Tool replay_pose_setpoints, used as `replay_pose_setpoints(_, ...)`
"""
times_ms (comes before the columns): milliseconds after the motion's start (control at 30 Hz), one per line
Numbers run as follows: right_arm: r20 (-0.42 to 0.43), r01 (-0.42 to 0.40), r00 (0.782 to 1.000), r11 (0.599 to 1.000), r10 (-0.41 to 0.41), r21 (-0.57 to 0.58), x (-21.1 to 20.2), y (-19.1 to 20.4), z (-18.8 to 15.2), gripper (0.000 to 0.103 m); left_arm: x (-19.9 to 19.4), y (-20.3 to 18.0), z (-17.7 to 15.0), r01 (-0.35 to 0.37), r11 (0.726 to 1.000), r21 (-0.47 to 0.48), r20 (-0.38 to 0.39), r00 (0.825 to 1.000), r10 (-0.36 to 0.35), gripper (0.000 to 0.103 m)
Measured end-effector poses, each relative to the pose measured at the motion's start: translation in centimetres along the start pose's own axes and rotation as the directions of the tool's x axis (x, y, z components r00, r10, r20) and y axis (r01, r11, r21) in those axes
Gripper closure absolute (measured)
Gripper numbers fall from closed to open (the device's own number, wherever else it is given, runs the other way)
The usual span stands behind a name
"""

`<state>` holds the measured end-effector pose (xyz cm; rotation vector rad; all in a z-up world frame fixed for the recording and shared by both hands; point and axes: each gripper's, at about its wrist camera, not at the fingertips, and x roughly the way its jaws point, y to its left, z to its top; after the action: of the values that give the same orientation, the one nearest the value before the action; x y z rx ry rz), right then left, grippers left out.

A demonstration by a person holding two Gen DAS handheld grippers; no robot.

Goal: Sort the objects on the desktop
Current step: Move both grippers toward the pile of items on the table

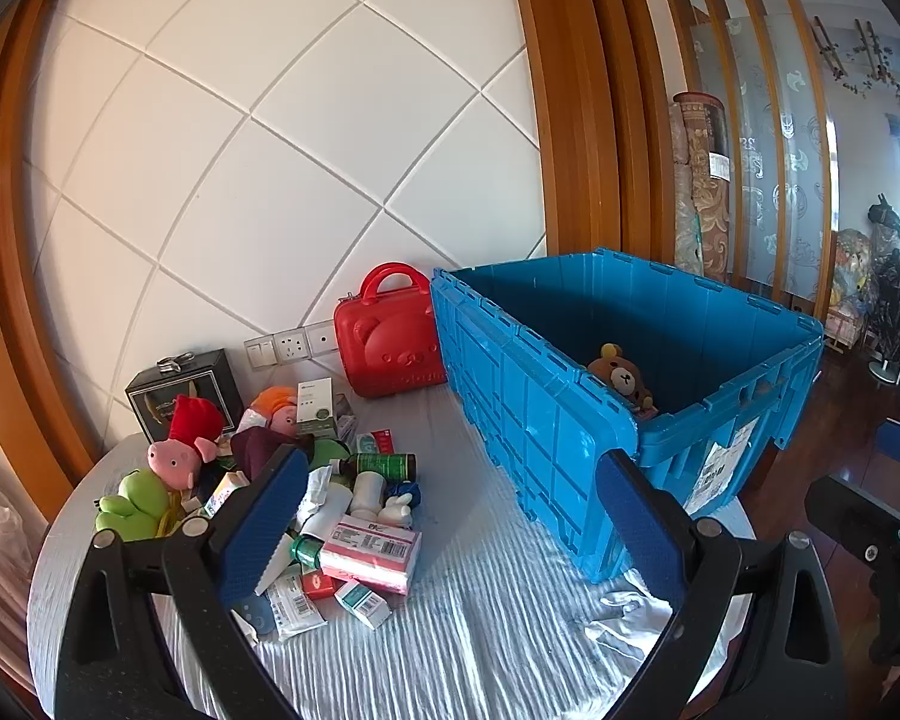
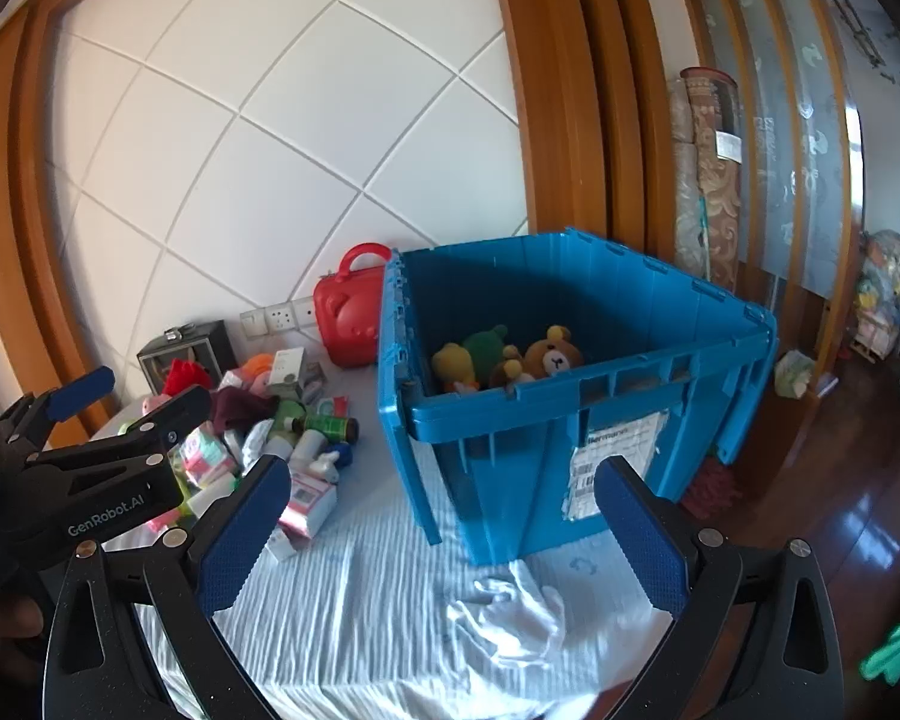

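Left wrist view: blue crate (image 1: 546, 420) at right side of the cloth-covered table (image 1: 462, 630), open-topped, brown bear plush (image 1: 621, 373) already inside. Red bear-face case (image 1: 390, 336) at the far edge against the wall, black gift box (image 1: 186, 387) at the far left corner. Unsorted pile toward the left edge: pink pig plush (image 1: 177, 459), green frog plush (image 1: 135, 504), pink tissue pack (image 1: 372, 552), green-label bottle (image 1: 384, 466), small cartons, possibly medicine, print too small to read. Left gripper (image 1: 450, 528) spread wide, nothing between pads; pile just ahead and left of it. Tissue pack nearest, long axis running left-right across the jaws. Right wrist view: right gripper (image 2: 444, 534) also released, empty, facing the crate, pile well off to its left. Left gripper the nearer one for the next pick.
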<state>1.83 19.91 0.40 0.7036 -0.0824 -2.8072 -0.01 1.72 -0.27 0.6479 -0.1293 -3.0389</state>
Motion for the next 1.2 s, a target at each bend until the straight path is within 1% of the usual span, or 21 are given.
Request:
replay_pose_setpoints(267, -0.009, -0.012, 1.000, 1.000, 0.012, 0.004, 0.0, -1.1, -0.2, 0.000, 0.0, -0.8, -0.1, -0.006, 1.000, 0.003, -0.004, 1.000, 0.006, 0.005)
replay_pose_setpoints(600, 0.002, -0.040, 0.999, 0.999, 0.040, -0.006, -0.2, -1.9, 0.0, 0.000, -0.2, -1.7, -0.2, -0.035, 0.999, 0.003, 0.007, 0.999, 0.035, 0.005)
replay_pose_setpoints(800, 0.003, -0.071, 0.997, 0.997, 0.072, -0.023, -0.1, -2.2, 0.0, 0.000, -0.2, -2.1, -0.3, -0.053, 0.999, -0.007, 0.013, 0.998, 0.053, 0.005)
replay_pose_setpoints(1067, -0.009, -0.118, 0.993, 0.991, 0.118, -0.057, 0.4, -2.2, -0.1, 0.000, 0.2, -2.6, -1.3, -0.097, 0.995, 0.004, 0.019, 0.995, 0.097, 0.005)
replay_pose_setpoints(1200, -0.006, -0.154, 0.988, 0.985, 0.154, -0.079, 0.4, -1.8, -0.4, 0.000, 0.6, -2.2, -2.1, -0.087, 0.996, -0.021, 0.002, 0.996, 0.087, 0.005)
